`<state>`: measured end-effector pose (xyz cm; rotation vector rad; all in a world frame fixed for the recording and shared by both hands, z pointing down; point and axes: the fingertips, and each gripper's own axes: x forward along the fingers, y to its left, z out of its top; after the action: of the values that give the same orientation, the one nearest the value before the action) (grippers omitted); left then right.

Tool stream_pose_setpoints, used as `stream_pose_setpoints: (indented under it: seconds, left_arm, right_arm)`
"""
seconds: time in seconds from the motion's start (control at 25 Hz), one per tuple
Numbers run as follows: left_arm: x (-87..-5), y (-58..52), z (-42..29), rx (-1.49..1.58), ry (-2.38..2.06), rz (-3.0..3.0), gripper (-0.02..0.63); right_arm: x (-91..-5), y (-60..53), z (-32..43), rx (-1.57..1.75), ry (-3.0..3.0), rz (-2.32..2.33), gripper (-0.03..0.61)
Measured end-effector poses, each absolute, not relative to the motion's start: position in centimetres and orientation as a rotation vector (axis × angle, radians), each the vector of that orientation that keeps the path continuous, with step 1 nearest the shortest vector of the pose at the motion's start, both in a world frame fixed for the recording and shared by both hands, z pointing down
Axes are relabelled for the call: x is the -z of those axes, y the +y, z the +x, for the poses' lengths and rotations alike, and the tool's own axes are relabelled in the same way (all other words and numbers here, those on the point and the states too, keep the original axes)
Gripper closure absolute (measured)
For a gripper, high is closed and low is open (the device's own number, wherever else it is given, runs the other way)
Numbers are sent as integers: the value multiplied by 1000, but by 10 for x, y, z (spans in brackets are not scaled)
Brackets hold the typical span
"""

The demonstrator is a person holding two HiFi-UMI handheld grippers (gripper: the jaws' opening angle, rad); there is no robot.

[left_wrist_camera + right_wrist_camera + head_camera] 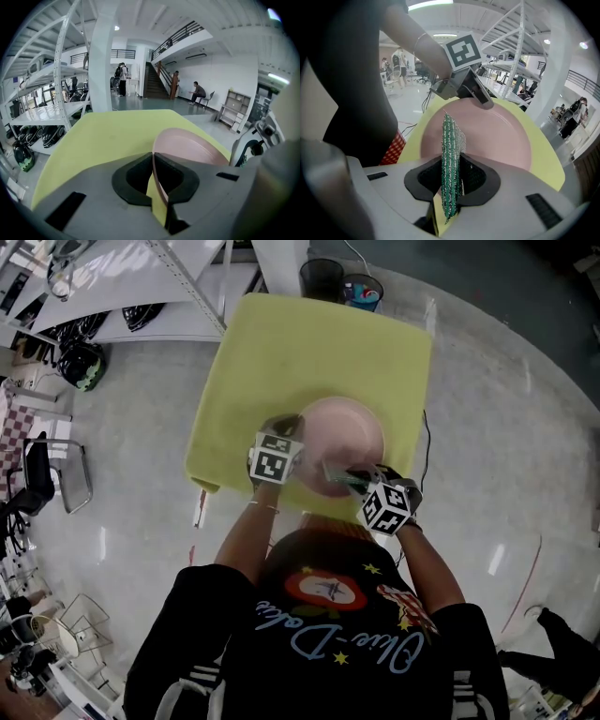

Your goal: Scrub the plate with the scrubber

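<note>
Closest in are my two grippers, one in each hand. The left gripper [153, 161] is clenched on the rim of the plate [187, 145], which runs as a thin pink edge between its black pads; the right gripper [451, 176] is clamped tight on the scrubber [450, 140].

Largest of what I work on is one yellow table [281, 352], square, standing on a pale floor; on it lies the single plate, round and pink, towards the near edge, right of the middle. I hold it at its near-left rim, seen from the head view, while my right gripper comes in at its near-right rim; the two grippers are close together, on either side of the plate's near edge.

Beyond the far edge of the table stand two bins, side by side and just touching: a black bin [322, 277] of mesh and a blue bin [363, 292]; what is in them I cannot make out.

Smallest is the one scrubber, green and silver mesh, gripped edge-on and upright; its far end reaches over the near part of the plate; whether it touches the surface I cannot tell.
</note>
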<state>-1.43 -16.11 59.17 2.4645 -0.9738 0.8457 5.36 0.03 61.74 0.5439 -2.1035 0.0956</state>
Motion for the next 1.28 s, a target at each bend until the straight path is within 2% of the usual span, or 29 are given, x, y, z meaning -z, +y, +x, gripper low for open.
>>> stream_pose_setpoints:
  seconds: [0.24, 0.8, 1.28]
  left_arm:
    - [-599, -159, -20, -837, -987, 2445, 604]
    - [-617, -163, -27, -830, -952, 2440, 600]
    - [-636, -168, -30, -868, -945, 2405, 586]
  right_arm:
    - [-617, 4, 46, -109, -2112, 523, 514]
    - [-547, -44, 95, -202, -2213, 1070, 514]
    - [-515, -65, 100, -282, -2267, 1250, 514]
